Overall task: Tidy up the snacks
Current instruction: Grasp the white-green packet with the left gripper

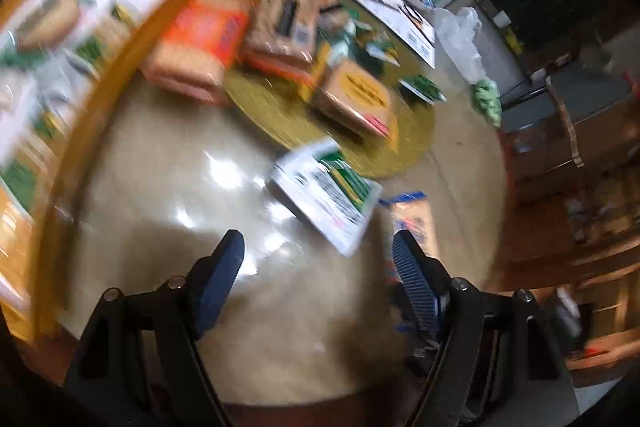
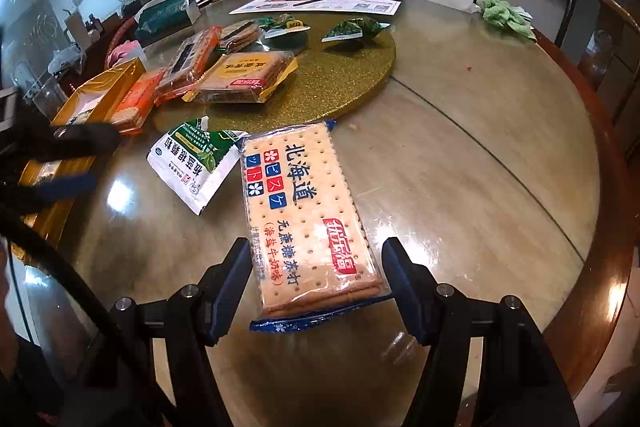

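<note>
glossy table (image 2: 460, 163); 北海道 cracker pack (image 2: 308, 211)

Motion blur is smearing the left wrist view, leaving print on the orange cracker pack (image 1: 200, 39) and gold box (image 1: 72, 67) unreadable. The right gripper's fingers (image 2: 228, 291) are hiding the lower corners of the cracker packet (image 2: 308, 223).

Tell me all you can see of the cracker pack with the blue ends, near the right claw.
The cracker pack is a long, flat rectangle of clear glossy wrap with blue sealed ends. Pale, dotted crackers show through, under dark lettering, coloured squares and a red logo. It looks sealed and lies flat on the shiny table, its near end between the fingers of the open right claw, which do not press it. A white-and-green pouch lies beside it.
</note>
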The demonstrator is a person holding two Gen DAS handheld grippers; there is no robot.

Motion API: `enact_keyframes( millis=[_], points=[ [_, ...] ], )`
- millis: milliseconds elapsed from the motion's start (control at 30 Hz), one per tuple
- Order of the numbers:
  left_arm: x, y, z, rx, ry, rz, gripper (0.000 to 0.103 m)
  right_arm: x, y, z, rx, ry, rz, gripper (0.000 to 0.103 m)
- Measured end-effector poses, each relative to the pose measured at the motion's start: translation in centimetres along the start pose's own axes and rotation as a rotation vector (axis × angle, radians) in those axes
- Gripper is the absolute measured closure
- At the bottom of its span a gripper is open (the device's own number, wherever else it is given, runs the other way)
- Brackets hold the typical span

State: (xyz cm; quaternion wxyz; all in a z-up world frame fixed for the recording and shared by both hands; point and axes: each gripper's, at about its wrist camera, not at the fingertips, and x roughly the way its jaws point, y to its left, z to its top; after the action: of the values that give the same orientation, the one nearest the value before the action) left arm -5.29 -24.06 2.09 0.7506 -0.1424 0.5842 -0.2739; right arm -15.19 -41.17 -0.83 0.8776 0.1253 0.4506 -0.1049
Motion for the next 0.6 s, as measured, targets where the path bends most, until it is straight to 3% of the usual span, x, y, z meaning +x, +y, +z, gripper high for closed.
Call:
enact_keyframes(
  millis=[167, 300, 467, 600],
  points=[
    [3.5, -1.7, 2.5, -0.028, 0.057, -0.024, 0.027, 0.0, 0.2, -0.2, 0.001, -0.006, -0.011, 0.036],
    [5.1, -1.8, 5.0, -0.046, 0.041, 0.018, 0.028, -0.2, 0.2, -0.3, 0.010, -0.005, -0.012, 0.036],
    [2.6, -1.1, 3.5, -0.054, -0.005, 0.058, 0.028, -0.6, -0.2, -0.8, 0.020, -0.003, -0.009, 0.036],
    [3.3, -0.9, 3.7, -0.151, -0.031, 0.086, 0.028, -0.4, 0.2, -0.7, 0.006, -0.004, -0.026, 0.035]
  ],
)
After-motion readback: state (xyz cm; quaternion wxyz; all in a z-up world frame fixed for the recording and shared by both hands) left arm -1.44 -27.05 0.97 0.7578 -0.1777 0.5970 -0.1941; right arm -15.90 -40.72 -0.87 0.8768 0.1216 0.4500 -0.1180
